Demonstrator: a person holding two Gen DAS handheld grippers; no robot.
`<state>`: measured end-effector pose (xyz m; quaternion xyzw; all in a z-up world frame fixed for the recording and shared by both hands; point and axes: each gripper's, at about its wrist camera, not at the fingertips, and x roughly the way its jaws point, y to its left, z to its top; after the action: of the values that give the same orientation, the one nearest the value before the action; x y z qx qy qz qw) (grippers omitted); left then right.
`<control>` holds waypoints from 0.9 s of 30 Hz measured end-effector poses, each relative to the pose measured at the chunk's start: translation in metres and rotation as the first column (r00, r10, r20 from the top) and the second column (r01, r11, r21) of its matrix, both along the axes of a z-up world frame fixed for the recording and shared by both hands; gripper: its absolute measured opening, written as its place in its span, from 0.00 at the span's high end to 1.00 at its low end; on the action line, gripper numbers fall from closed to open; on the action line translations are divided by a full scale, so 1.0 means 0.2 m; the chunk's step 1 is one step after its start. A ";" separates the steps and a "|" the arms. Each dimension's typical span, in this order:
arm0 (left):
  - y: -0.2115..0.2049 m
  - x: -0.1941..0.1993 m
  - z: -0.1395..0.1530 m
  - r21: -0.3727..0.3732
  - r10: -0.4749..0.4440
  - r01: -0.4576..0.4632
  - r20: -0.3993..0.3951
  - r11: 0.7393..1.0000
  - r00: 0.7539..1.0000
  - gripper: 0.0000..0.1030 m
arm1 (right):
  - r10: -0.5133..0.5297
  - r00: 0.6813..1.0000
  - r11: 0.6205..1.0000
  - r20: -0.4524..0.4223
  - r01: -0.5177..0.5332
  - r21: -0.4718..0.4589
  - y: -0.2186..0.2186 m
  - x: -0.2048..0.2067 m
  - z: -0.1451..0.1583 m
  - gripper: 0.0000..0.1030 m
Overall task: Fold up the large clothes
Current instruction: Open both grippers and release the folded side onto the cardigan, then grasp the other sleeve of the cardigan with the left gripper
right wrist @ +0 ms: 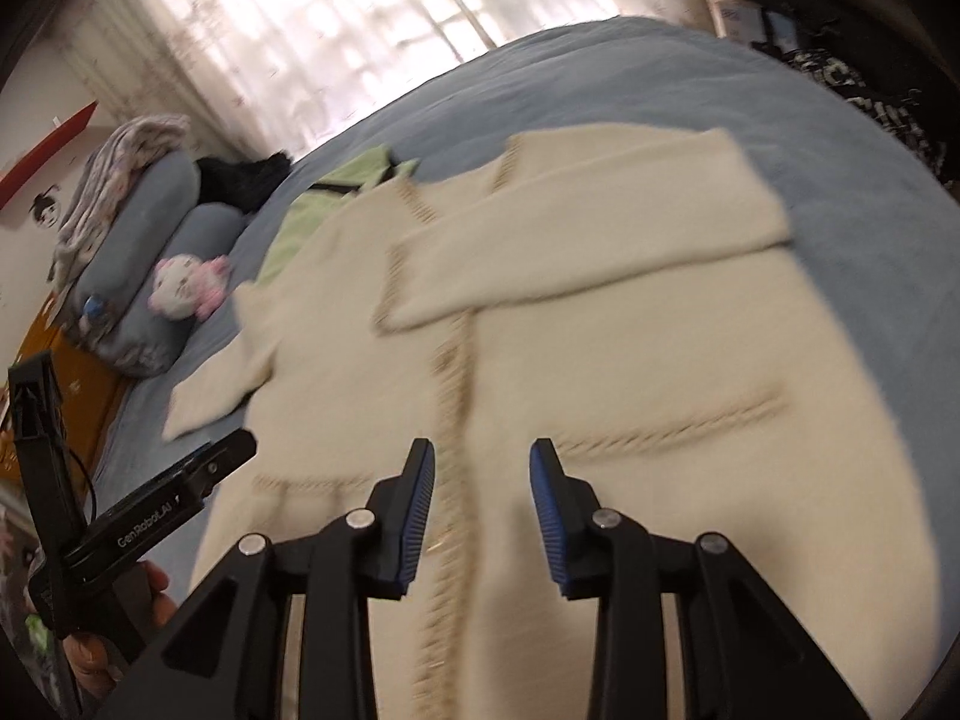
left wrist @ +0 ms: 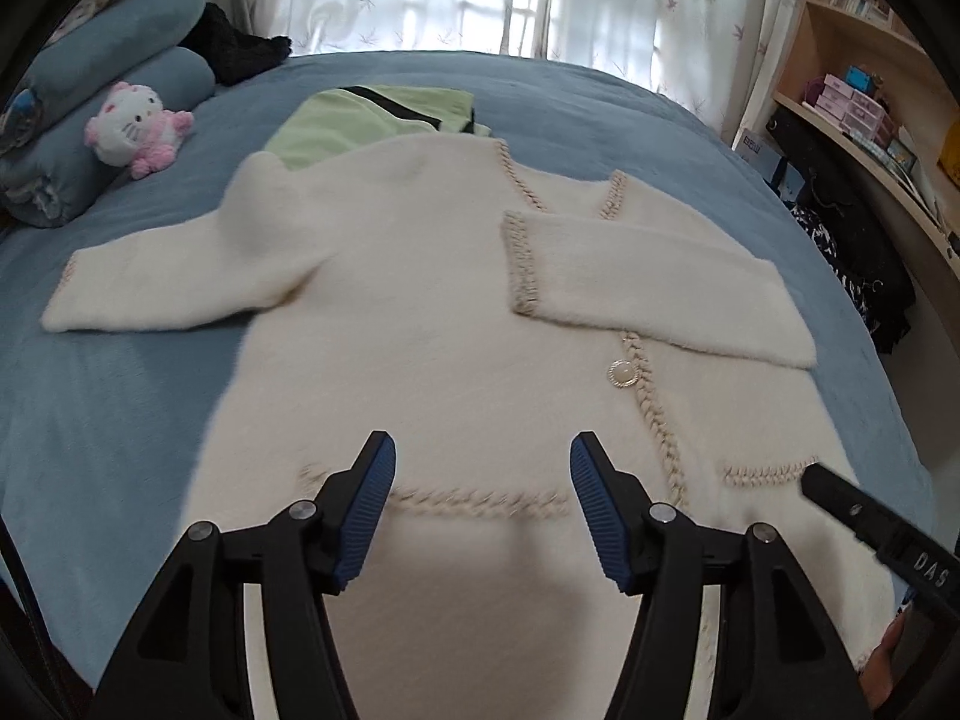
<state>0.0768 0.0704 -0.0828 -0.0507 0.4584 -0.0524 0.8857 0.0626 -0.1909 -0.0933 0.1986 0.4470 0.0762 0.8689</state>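
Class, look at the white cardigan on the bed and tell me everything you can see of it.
The white cardigan looks fluffy and knitted, with beige braided trim along its front edge, neckline, cuffs and pockets, plus one round pearly button. It lies flat, front up, on the blue bedspread. One sleeve is folded across the chest; the other sleeve stretches sideways. Its collar end overlaps a green garment. Neither gripper touches it.

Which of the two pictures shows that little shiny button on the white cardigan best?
The left wrist view. There the button is sharp, sitting on the braided front trim of the cardigan just below the folded-in sleeve. The right wrist view is motion-blurred; the trim shows only as a smeared line and the button cannot be picked out.
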 end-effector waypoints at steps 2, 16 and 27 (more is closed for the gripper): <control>0.05 -0.02 0.01 -0.005 0.011 -0.011 -0.006 1.000 1.000 0.42 | 0.031 0.999 1.000 -0.005 -0.031 -0.001 0.08 0.00 0.01 0.68; 0.72 0.02 -0.01 -0.083 0.199 -0.203 -0.048 0.976 0.979 0.42 | 0.189 0.981 0.977 0.034 -0.184 -0.110 0.65 0.14 0.10 0.68; 1.38 0.20 -0.21 -0.275 0.305 -0.316 -0.084 0.908 0.949 0.42 | 0.259 0.965 0.959 0.052 -0.249 -0.138 1.11 0.47 0.02 0.68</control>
<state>0.1165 0.3457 -0.1242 -0.2510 0.4494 0.0247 0.8570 0.1564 0.0319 -0.0895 0.0797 0.4421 0.1647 0.8781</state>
